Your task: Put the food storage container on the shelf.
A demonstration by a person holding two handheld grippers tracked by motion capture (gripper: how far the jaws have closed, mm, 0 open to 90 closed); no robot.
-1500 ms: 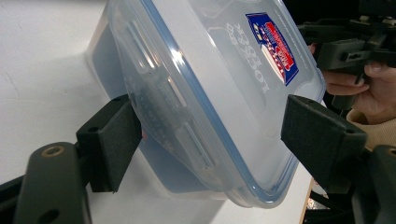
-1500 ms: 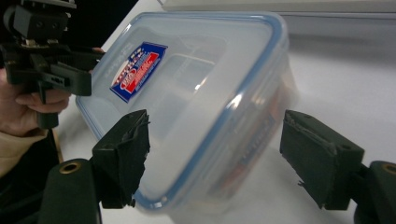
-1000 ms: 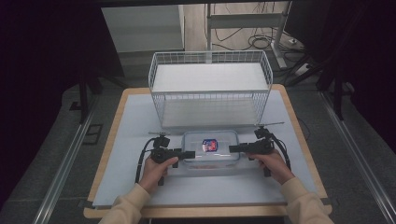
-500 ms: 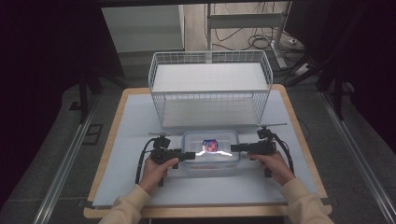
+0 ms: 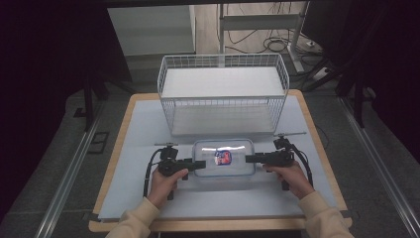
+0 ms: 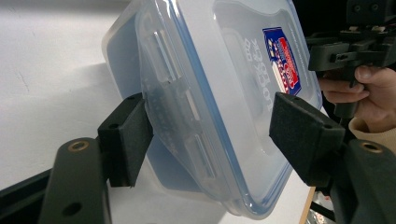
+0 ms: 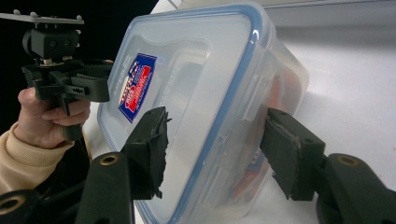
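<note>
Clear lidded container (image 5: 224, 159) on the bench (image 5: 133, 134), just in front of the wire basket (image 5: 223, 99), long axis left-right. Left gripper (image 5: 199, 164) and right gripper (image 5: 248, 159) at opposite short ends, equally near, fingers (image 6: 126, 135) spread wide astride each end, not clamped.

The clear lidded container (image 5: 224, 157) sits mid-worktop, hemmed on both short ends: the left tongs (image 5: 199, 164) straddle one end, the right tongs (image 5: 249, 158) the other, jaws apart around lid and wall. Just behind it the white wire basket (image 5: 223, 94) blocks the far side (its mesh front stands near the container). Bare worktop (image 5: 133, 134) lies open left, right and toward the person.
</note>
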